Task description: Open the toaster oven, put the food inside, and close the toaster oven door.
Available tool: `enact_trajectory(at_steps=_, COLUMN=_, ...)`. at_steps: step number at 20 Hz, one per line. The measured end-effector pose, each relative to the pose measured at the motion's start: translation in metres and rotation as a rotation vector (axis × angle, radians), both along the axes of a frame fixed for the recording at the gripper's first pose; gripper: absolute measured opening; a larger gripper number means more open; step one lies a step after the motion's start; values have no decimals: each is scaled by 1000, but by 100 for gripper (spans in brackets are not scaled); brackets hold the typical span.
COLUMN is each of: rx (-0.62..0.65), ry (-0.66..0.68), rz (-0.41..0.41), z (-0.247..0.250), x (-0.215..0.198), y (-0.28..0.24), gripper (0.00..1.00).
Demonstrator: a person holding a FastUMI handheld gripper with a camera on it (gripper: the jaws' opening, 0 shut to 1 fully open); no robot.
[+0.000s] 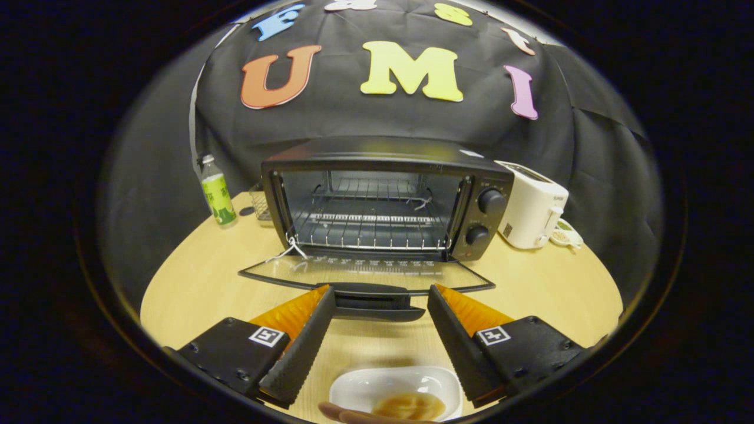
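A black toaster oven (383,194) stands on the round wooden table (194,282) with its glass door (365,274) folded down flat and the wire rack (368,227) bare inside. The door's handle (377,299) lies just ahead of my fingertips. My gripper (380,291) is open, its fingers (306,341) spread wide with nothing pressed between them. Close under me, between the finger bases, sits a white dish (359,386) holding brown food (409,405). A hand's fingers (347,415) touch the dish's near rim.
A green-labelled bottle (215,191) stands left of the oven, with a small wire basket (259,203) behind it. A white toaster (533,203) sits to the oven's right, a small dish (565,234) beyond it. Bare tabletop lies on both sides of the door.
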State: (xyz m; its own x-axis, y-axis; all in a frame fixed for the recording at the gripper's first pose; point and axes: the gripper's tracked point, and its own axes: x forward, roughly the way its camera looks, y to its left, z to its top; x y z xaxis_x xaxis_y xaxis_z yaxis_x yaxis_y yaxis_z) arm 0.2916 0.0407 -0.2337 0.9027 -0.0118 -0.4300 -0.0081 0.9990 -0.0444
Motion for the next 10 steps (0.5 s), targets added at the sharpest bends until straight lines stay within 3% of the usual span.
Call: enact_trajectory(at_steps=10, rx=56, ry=109, rz=7, z=-40, x=-7, y=0, gripper=100)
